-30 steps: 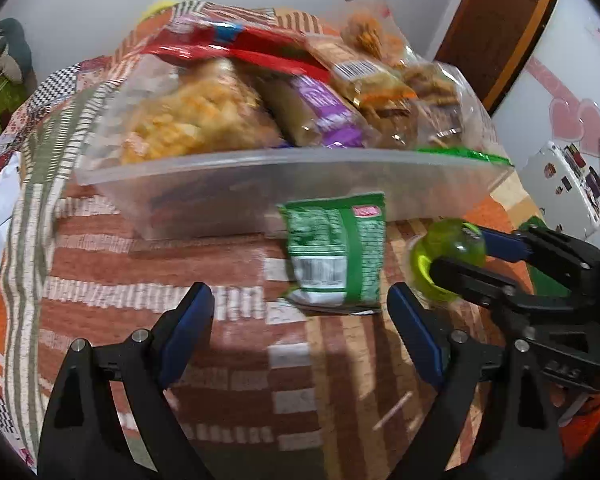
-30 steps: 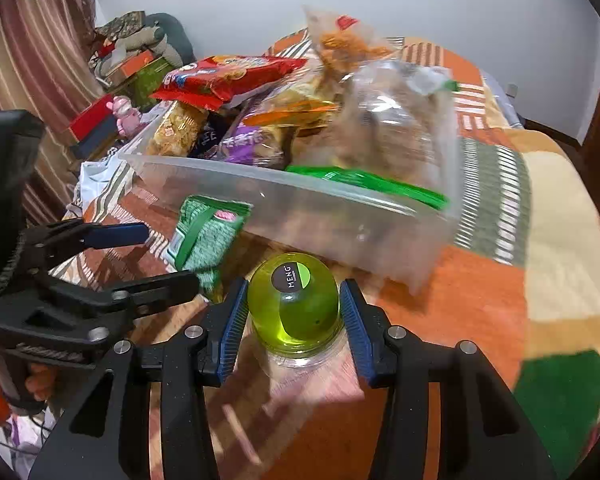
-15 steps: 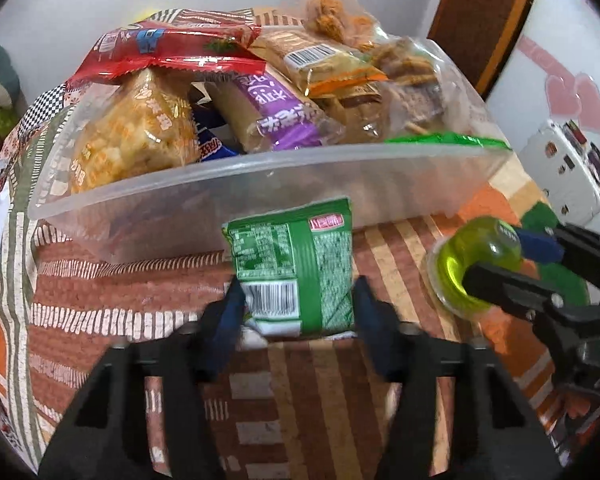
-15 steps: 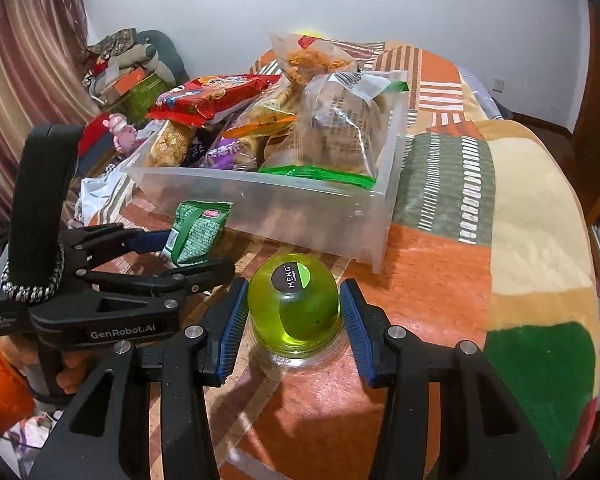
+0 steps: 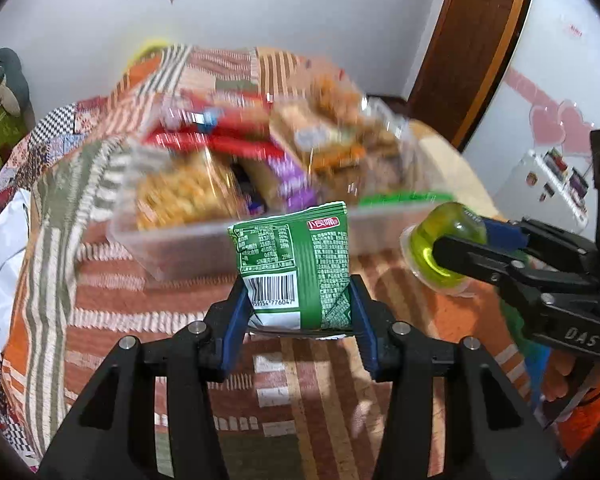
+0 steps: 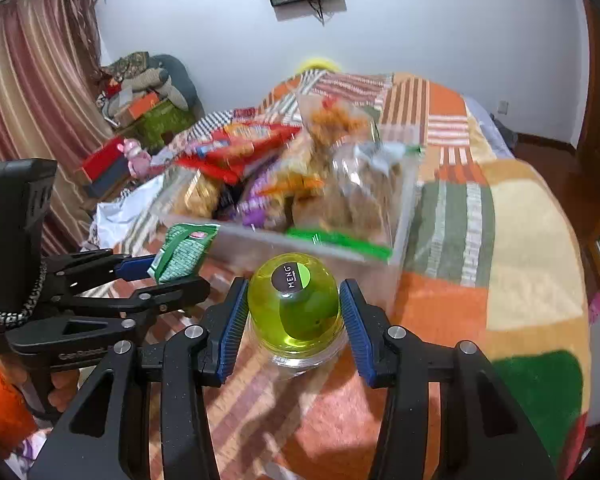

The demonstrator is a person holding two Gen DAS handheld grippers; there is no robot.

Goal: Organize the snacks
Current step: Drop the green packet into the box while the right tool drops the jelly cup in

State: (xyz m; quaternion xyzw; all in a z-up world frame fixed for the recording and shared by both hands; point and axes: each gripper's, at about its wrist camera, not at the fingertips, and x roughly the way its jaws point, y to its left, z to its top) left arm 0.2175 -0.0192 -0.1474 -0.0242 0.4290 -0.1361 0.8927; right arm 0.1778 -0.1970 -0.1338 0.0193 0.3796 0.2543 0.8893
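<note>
Bed cover (image 5: 112, 320): a patchwork blanket with stripes in orange, green and cream; everything stands on it or is held above it.
Clear bin (image 5: 188, 248): a transparent plastic box on the blanket, full with snack bags; it is blurred in both views. It is behind both grippers, its near wall just behind the green packet.
Green snack packet (image 5: 296, 268): it is upright between the two blue pads of the left gripper, the barcode side to the camera, its top edge at the height of the bin rim. In the right wrist view (image 6: 182, 252) it is raised over the blanket, near the left corner of the bin.
Jelly cup (image 6: 294, 308): a yellow-green dome with a dark round label; it sits between the pads of the right gripper, in front of the near wall of the bin.
Change from one second ago: then the packet lay flat on the blanket before the bin and the left pads were wide apart; now they are closed on it and it is lifted. The cup was already in the right gripper then.
Left gripper (image 5: 298, 312): narrow, both pads press the sides of the packet.
Right gripper (image 6: 294, 316): narrow; each pad sits against a side of the cup and clamps it.
</note>
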